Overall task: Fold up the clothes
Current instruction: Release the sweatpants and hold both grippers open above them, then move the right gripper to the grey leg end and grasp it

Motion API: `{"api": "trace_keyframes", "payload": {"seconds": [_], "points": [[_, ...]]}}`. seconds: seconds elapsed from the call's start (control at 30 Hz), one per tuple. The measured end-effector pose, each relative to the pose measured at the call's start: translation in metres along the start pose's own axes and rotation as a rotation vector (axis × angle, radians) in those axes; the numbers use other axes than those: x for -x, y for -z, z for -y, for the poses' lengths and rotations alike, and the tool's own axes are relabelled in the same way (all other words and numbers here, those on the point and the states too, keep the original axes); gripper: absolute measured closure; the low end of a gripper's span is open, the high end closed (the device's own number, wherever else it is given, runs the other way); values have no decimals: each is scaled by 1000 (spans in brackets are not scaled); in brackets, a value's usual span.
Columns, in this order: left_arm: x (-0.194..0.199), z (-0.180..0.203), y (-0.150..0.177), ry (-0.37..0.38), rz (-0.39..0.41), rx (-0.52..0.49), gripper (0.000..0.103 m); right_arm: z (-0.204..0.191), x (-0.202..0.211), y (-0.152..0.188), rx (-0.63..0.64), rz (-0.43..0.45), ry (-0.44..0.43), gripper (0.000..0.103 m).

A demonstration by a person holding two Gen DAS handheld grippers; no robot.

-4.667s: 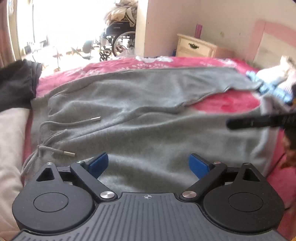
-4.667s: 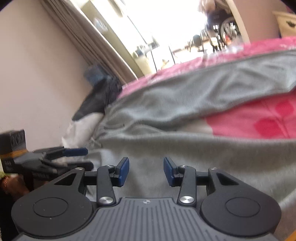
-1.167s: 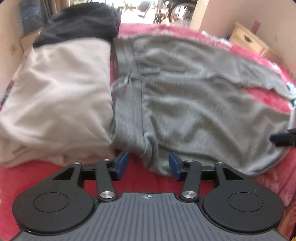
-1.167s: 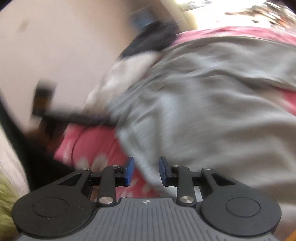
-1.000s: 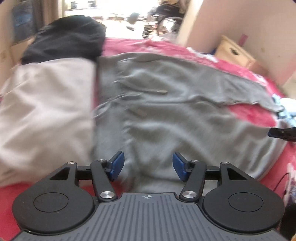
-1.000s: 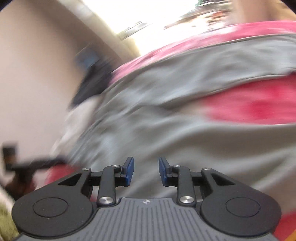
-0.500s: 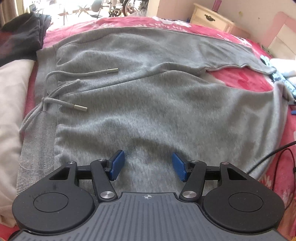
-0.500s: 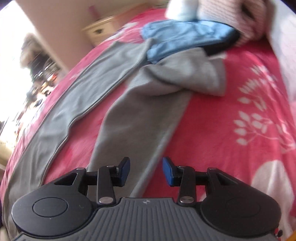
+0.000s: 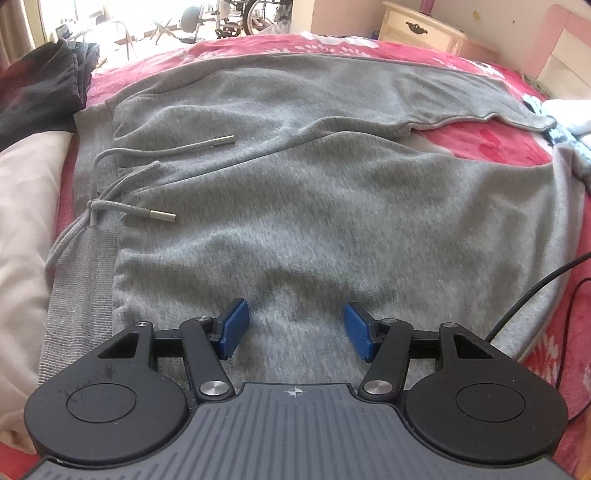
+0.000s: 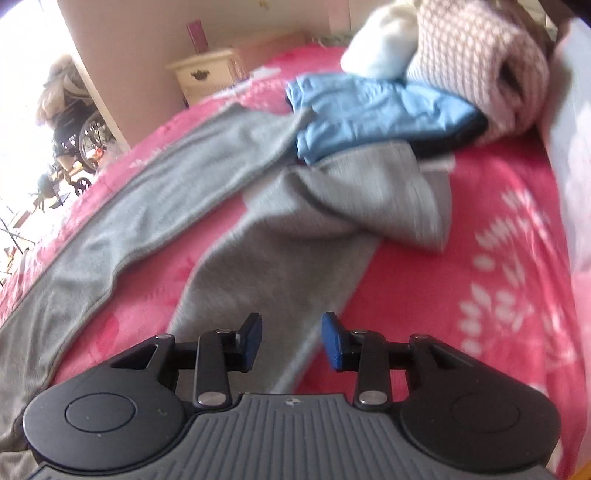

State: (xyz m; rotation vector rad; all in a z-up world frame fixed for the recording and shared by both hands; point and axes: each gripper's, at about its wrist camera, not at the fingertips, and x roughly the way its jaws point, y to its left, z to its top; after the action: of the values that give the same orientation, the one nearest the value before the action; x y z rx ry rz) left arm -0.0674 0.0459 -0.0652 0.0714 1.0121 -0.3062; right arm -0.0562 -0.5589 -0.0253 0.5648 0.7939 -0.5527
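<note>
The grey sweatpants lay spread flat on the pink floral bedspread, waistband toward the cream folded garment, and everything else is placed from them. Their two metal-tipped drawstrings rested loose on the front just beside the waistband, while the two legs ran away from it, parted by a wedge of bedspread; the nearer leg ended in a crumpled, folded-over cuff that touched the blue garment, so that end probably needed straightening before a clean fold. The left gripper hovered over the near edge of the seat, its fingers released and parted with only fabric below them, nothing pinched, likely positioned to take that edge. The right gripper hung over the nearer leg, its jaws closing slightly yet not pressing on any cloth; its place suggested a matching grab farther along the same edge. A dark garment sat beyond the cream one, a patterned knit beyond the blue garment, and a cream nightstand beyond the far leg.
</note>
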Motion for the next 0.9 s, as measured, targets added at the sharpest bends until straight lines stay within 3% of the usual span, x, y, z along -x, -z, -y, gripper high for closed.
{"api": "trace_keyframes", "payload": {"seconds": [0.1, 0.2, 0.3, 0.53, 0.73, 0.9], "points": [[0, 1, 0, -3, 0, -9, 44, 3, -6, -14, -92, 1, -57, 63], [0, 1, 1, -6, 1, -11, 44, -6, -6, -26, -99, 29, -71, 62], [0, 2, 1, -10, 3, -13, 44, -33, -3, -34, 13, 54, -97, 61], [-1, 2, 2, -12, 11, -16, 43, -107, -23, -21, 446, 16, -147, 61], [0, 1, 4, -3, 21, -16, 43, -89, -54, -18, 515, 6, 88, 66], [-1, 0, 3, 1, 21, -19, 42, -34, -42, -5, 396, -21, 207, 68]]}}
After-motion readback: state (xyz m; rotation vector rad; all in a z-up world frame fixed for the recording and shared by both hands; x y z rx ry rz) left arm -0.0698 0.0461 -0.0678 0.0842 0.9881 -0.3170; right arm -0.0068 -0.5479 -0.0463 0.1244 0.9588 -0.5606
